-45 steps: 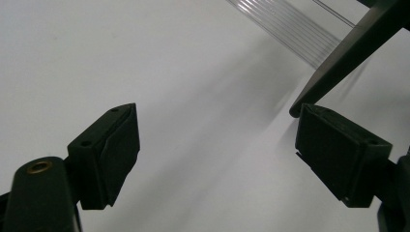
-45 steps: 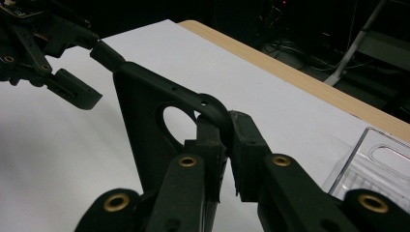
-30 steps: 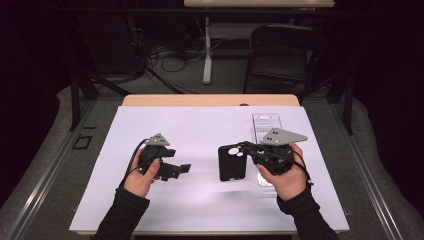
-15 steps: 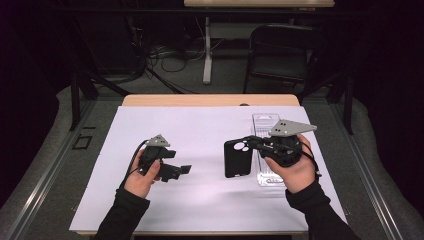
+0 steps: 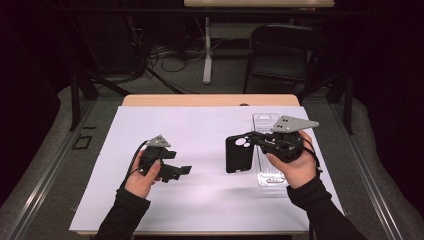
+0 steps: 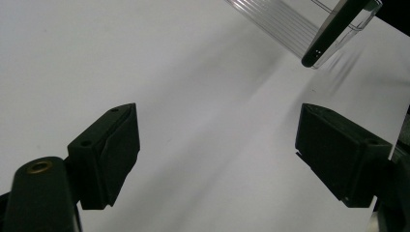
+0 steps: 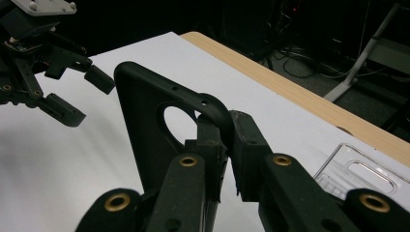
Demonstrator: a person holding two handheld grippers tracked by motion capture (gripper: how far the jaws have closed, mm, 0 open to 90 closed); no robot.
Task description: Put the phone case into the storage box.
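Observation:
My right gripper [image 5: 253,138] is shut on the top corner of a black phone case [image 5: 237,154], close to its camera cutout, and holds it upright over the white sheet. In the right gripper view the jaws [image 7: 225,130] pinch the case's rim [image 7: 145,125]. A clear plastic case [image 5: 267,150] lies flat under that hand. My left gripper [image 5: 181,171] rests low at the left, open, with nothing between its pads [image 6: 121,145]. Its view shows the clear case [image 6: 290,24] and the black case's edge [image 6: 333,29] farther off. The left gripper [image 7: 84,96] also appears in the right gripper view.
A white sheet [image 5: 200,130] covers most of the wooden table [image 5: 210,100]. A dark chair [image 5: 280,55] and a table leg with cables [image 5: 207,50] stand beyond the far edge. Bare sheet lies between the two hands.
The right hand has shifted slightly right and up with the black case still in its grip. The left hand has not moved.

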